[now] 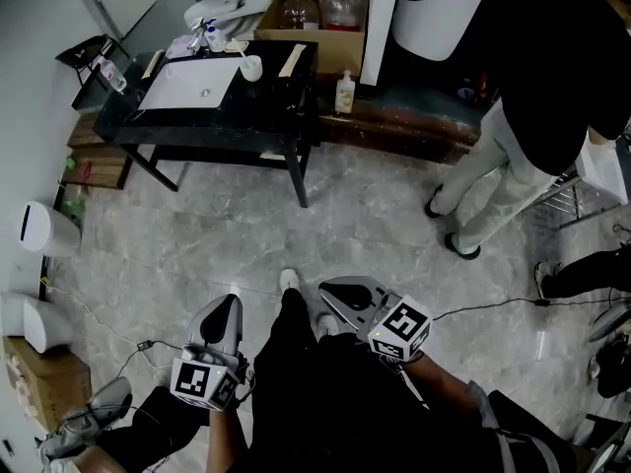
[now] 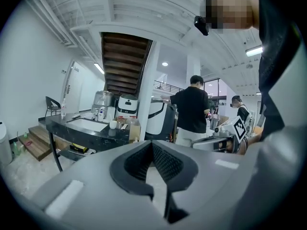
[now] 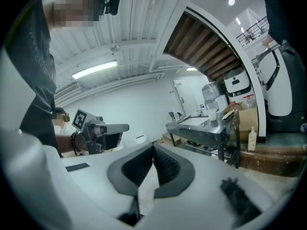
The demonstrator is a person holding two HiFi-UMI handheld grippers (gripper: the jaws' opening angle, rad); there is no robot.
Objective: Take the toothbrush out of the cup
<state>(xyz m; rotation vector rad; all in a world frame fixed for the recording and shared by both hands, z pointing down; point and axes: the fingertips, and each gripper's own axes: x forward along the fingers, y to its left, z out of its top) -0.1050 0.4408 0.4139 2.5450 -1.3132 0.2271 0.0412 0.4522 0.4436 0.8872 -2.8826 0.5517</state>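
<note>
The small white cup (image 1: 252,67) with the thin toothbrush (image 1: 244,56) stands on the black worktop (image 1: 258,108), far across open grey stone floor (image 1: 375,225). The grey left gripper (image 1: 229,304) and right gripper (image 1: 328,291) hang low, jaws pressed together on nothing.

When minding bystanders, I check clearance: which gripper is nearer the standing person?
Right. The right gripper is left of the standing person, well apart; the left gripper is farther left again.

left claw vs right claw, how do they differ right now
The left claw points straight ahead; the right claw angles across toward it. The right claw sits slightly farther forward than the left claw. Both are shut, empty and far from the cup.
</note>
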